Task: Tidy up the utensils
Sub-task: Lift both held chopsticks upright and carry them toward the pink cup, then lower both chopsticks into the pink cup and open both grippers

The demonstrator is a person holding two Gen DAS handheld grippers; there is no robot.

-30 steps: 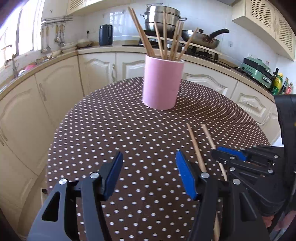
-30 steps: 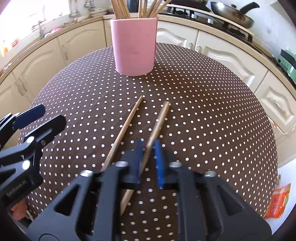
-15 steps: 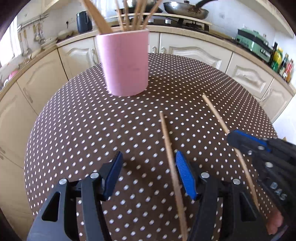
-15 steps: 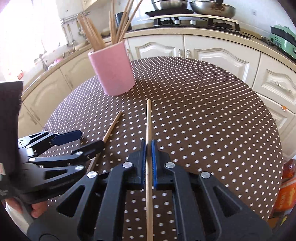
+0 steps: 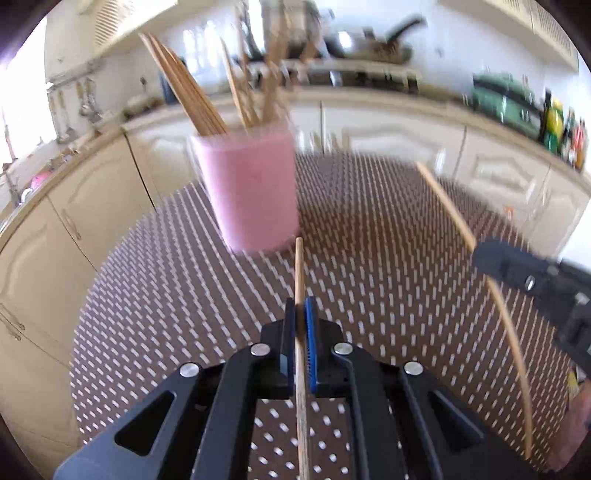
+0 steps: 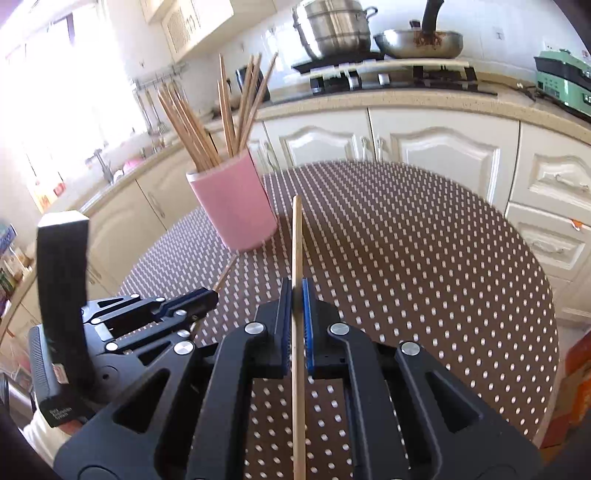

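Since half a second ago the left gripper (image 5: 301,314) has closed from wide open onto a thin wooden chopstick (image 5: 300,280), which points forward toward the pink cylindrical holder (image 5: 251,192) of chopsticks just ahead on the brown polka-dot tablecloth (image 5: 369,258). The right gripper (image 6: 297,295) pinches a second wooden chopstick (image 6: 296,240), lifted off the cloth. Only the right wrist view sharply shows the steel pot (image 6: 332,29) and frying pan (image 6: 417,40); the left view is motion-blurred.
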